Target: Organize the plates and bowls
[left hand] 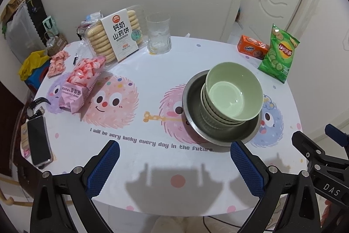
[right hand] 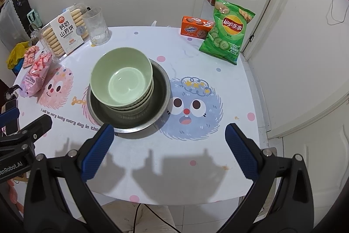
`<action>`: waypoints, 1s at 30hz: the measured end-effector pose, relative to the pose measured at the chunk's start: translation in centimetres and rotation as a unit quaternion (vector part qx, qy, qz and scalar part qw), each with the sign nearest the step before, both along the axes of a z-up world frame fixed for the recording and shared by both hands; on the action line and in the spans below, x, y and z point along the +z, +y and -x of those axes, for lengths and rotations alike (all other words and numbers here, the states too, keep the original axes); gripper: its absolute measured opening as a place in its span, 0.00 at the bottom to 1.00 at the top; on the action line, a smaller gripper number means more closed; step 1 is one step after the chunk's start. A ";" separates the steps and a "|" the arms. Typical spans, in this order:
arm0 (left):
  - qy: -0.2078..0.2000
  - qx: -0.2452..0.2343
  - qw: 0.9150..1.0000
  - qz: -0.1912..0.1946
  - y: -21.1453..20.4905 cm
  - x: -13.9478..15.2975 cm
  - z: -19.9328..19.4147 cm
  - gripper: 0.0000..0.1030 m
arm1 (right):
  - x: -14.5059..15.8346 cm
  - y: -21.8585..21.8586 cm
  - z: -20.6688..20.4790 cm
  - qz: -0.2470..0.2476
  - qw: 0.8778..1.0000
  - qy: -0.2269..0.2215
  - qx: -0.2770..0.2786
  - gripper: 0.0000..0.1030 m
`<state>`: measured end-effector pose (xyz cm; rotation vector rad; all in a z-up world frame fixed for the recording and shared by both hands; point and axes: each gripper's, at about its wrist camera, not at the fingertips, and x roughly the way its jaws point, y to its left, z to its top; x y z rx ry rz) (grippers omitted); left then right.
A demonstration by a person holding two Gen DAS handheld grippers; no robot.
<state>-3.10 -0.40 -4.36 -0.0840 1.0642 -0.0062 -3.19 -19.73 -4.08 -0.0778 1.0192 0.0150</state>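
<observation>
The stacked green bowls (left hand: 233, 93), nested in a metal plate (left hand: 220, 134) on the counter (left hand: 152, 71), were seen ahead between the released left tongs (left hand: 174, 158) and released right tongs (right hand: 170, 145), nearly equidistant.

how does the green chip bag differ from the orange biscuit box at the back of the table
The green Lay's chip bag is a soft crinkled pouch, while the orange Ovaltine biscuit box is rigid cardboard. The bag stands taller and leans back; the box lies low on its long side. The bag sits in front, overlapping the box's right end. Both are snacks resting on the white cartoon-print table.
</observation>
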 end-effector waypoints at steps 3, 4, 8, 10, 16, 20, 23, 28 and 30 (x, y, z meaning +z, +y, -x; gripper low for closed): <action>-0.001 0.003 1.000 0.001 0.0 0.1 0.0 1.00 | 0.0 0.0 0.0 0.000 1.000 0.000 0.000 0.98; 0.000 0.005 1.000 0.002 0.1 0.1 0.0 1.00 | 0.0 0.1 0.0 0.000 1.000 0.000 0.000 0.98; 0.002 0.006 1.000 0.004 0.2 -0.1 -0.1 1.00 | 0.1 0.3 0.0 -0.001 1.000 0.000 0.000 0.98; 0.004 0.003 1.000 0.004 0.1 -0.1 -0.2 1.00 | 0.1 0.2 0.0 -0.001 1.000 0.000 0.000 0.98; 0.006 0.002 1.000 0.004 0.0 -0.2 -0.3 1.00 | 0.1 0.2 0.0 -0.001 1.000 0.000 0.000 0.98; 0.007 0.001 1.000 0.005 0.0 -0.2 -0.3 1.00 | 0.1 0.4 0.0 -0.002 1.000 0.000 -0.001 0.98; 0.007 0.002 1.000 0.006 0.0 -0.2 -0.3 1.00 | 0.0 0.3 -0.1 -0.002 1.000 0.000 -0.001 0.98; 0.008 -0.001 1.000 0.006 0.0 -0.4 -0.5 1.00 | 0.1 0.5 -0.1 -0.002 1.000 0.001 -0.002 0.98; 0.008 -0.001 1.000 0.005 0.0 -0.4 -0.5 1.00 | 0.1 0.6 -0.1 -0.002 1.000 0.001 -0.003 0.98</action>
